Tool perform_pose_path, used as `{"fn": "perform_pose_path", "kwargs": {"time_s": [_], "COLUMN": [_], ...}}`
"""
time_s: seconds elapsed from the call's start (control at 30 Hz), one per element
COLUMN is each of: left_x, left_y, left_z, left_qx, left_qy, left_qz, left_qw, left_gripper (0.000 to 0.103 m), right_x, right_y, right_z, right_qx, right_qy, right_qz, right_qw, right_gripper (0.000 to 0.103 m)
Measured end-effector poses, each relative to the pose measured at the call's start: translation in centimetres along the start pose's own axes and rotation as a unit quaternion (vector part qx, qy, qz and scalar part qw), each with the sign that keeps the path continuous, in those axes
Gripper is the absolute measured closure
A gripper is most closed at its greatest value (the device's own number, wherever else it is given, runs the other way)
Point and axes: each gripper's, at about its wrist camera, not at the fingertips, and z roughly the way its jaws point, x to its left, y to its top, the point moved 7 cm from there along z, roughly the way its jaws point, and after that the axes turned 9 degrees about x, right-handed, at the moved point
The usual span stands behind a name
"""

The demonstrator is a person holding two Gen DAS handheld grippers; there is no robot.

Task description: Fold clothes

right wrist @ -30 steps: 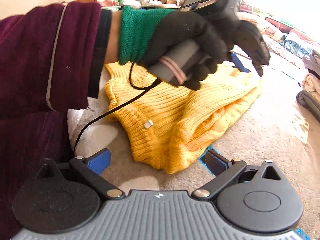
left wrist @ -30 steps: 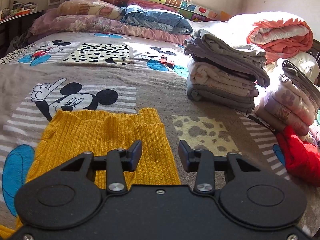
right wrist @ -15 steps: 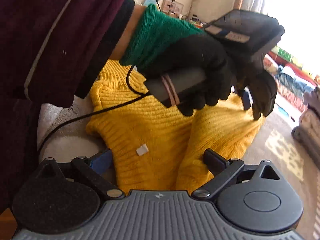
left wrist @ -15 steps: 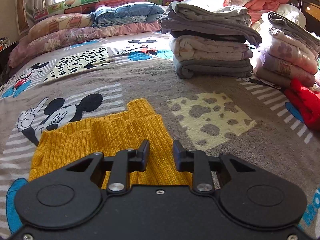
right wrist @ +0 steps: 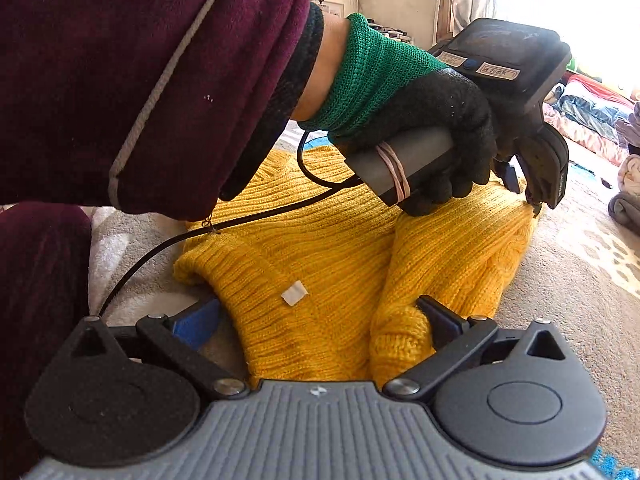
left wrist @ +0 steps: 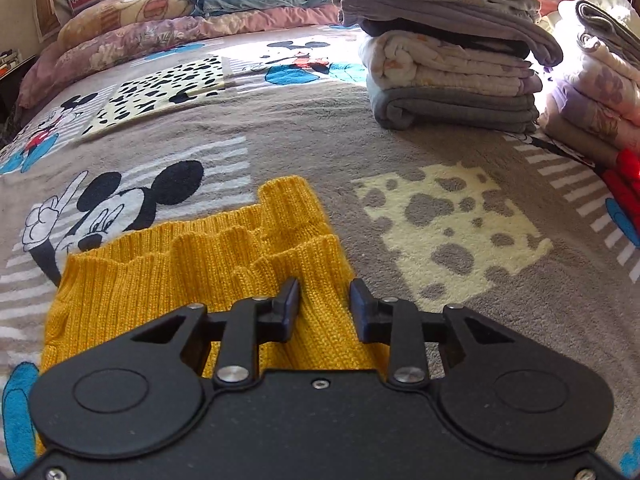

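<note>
A yellow knitted sweater (left wrist: 192, 280) lies folded on the Mickey Mouse bedspread (left wrist: 280, 128). My left gripper (left wrist: 324, 304) is low over the sweater's right edge, its jaws partly open with a ridge of knit between them. In the right wrist view the sweater (right wrist: 340, 264) shows a small white tag (right wrist: 294, 293). My right gripper (right wrist: 320, 320) is wide open, its fingers straddling the sweater's near edge. The left gripper (right wrist: 528, 184) shows there too, held in a black and green glove, tips down on the far end of the sweater.
A stack of folded grey and cream clothes (left wrist: 452, 60) stands at the back right, with a second stack (left wrist: 592, 80) and a red garment (left wrist: 624, 184) beside it. Pillows (left wrist: 160, 28) line the head of the bed. A maroon sleeve (right wrist: 140, 80) fills the left of the right wrist view.
My left gripper has dropped lower onto the sweater's edge; its jaws narrowed, then widened a little. My right gripper has moved forward until its open fingers straddle the near edge.
</note>
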Motion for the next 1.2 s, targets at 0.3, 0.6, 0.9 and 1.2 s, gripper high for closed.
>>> {"fn": "perform_pose_path", "kwargs": {"time_s": [0.3,0.6,0.9,1.2], "left_x": [6.3,12.9,18.4,23.5], "left_y": [-7.3,-19.5,-25.4,-30.4], "left_z": [-10.8,-18.6,-19.9,-20.3], "left_qx": [-0.077,-0.15,-0.163,-0.177], "left_qy": [-0.016,0.009,0.021,0.003], "left_qz": [-0.199,-0.39,-0.495,-0.597], "left_qw": [0.9768,0.9086,0.853,0.7829], "left_gripper": [0.057,0.051,0.051,0.051], "right_x": [-1.2,-4.3,-8.1,-12.6], "right_y": [0.4,-0.3,-3.0,-6.7], "right_z": [-5.5,-5.9,-4.3,-3.1], "right_qx": [-0.05,-0.058,-0.084,-0.097], "right_qy": [-0.003,-0.004,0.033,0.071], "right_qz": [0.029,0.12,0.276,0.447], "right_qw": [0.998,0.991,0.957,0.886], "right_gripper": [0.004,0.004,0.005,0.005]}}
